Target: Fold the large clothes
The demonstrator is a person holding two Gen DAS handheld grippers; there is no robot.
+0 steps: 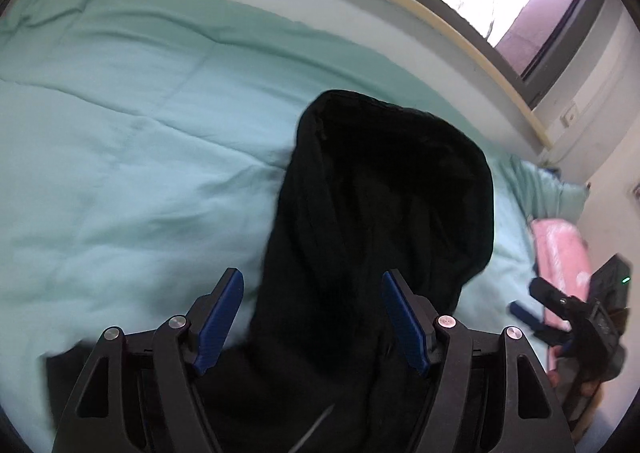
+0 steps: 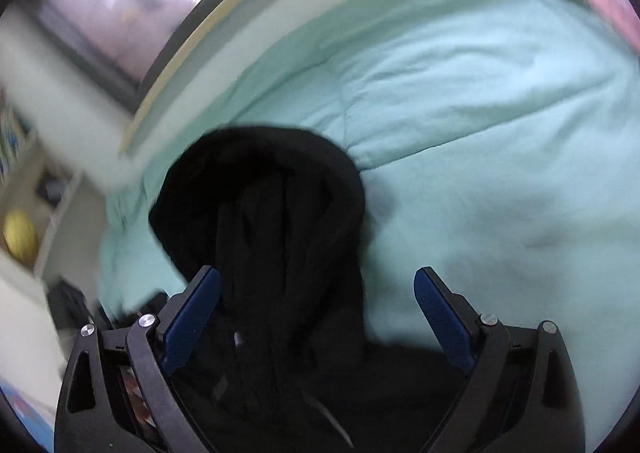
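While no writing is showing, the bunched black hooded garment (image 1: pixel 384 205) is lying on the mint-green quilted bed (image 1: pixel 120 141). Both the left hand-held gripper (image 1: pixel 312 317) and right hand-held gripper (image 2: pixel 316 317) are hanging open over it.

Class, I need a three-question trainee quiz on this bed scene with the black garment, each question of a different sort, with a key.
1. True or false: the left tool is shut on the black garment.
2. What lies beneath the garment? A wooden floor; B mint-green duvet; C metal tray.
3. Fill in: the right tool has its jaws ____.

Key: 1 false, its jaws stand apart; 2 B; 3 open.
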